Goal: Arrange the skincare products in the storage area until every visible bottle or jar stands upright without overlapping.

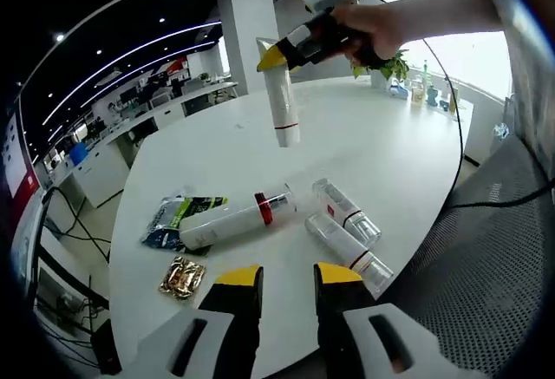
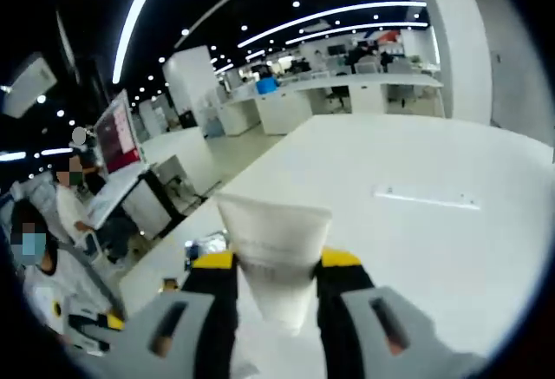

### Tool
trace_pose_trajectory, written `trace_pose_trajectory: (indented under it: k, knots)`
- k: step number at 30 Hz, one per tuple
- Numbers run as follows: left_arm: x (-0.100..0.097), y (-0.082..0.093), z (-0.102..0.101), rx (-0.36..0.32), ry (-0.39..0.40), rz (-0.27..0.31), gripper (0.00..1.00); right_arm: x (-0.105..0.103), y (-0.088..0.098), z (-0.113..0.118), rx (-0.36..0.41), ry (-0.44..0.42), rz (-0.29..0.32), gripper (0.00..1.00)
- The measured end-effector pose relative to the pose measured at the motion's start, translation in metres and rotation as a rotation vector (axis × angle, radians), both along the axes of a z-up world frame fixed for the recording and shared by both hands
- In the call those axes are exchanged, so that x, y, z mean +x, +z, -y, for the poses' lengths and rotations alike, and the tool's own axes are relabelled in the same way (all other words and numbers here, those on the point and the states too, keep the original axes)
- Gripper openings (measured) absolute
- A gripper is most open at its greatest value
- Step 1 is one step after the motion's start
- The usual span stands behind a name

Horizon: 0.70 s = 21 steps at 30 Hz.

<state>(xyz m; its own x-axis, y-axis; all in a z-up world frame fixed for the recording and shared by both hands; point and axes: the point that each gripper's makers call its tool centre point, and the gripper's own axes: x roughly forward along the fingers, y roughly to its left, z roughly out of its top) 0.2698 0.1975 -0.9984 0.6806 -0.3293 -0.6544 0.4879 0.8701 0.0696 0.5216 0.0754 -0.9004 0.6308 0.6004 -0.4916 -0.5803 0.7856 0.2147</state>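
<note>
My right gripper (image 1: 276, 55) hangs above the white table (image 1: 364, 136), shut on a white tube (image 1: 281, 101) whose cap end with a red band points down. In the right gripper view the same tube (image 2: 273, 249) fills the gap between my right gripper's (image 2: 275, 262) yellow-tipped jaws. A white bottle with a red band (image 1: 234, 220) lies on its side. Two clear bottles (image 1: 346, 212) (image 1: 349, 251) lie flat to its right. My left gripper (image 1: 289, 277) is open, low over the near table edge, with nothing between its jaws.
A blue-green packet (image 1: 178, 216) lies partly under the white bottle, and a gold foil sachet (image 1: 182, 277) lies near the table edge. A plant and small bottles (image 1: 416, 88) stand at the far side. A mesh chair (image 1: 494, 249) is at right. Seated people (image 2: 39, 258) show at left.
</note>
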Motion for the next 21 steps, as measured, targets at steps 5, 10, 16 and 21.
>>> trace_pose_trajectory:
  k: [5, 10, 16, 21]
  knots:
    - [0.000, -0.003, -0.007, 0.010, 0.022, -0.004, 0.23, 0.021, -0.023, -0.003, -0.061, -0.020, 0.001, 0.32]
    - [-0.001, -0.009, -0.010, 0.020, 0.029, -0.027, 0.23, 0.040, -0.037, -0.004, -0.108, -0.049, 0.024, 0.32]
    - [-0.002, -0.011, -0.011, 0.020, 0.036, -0.043, 0.22, 0.049, -0.036, -0.007, -0.133, -0.076, 0.073, 0.32]
    - [-0.003, -0.011, -0.012, 0.031, 0.031, -0.043, 0.21, 0.043, -0.034, -0.010, -0.166, -0.072, 0.126, 0.32]
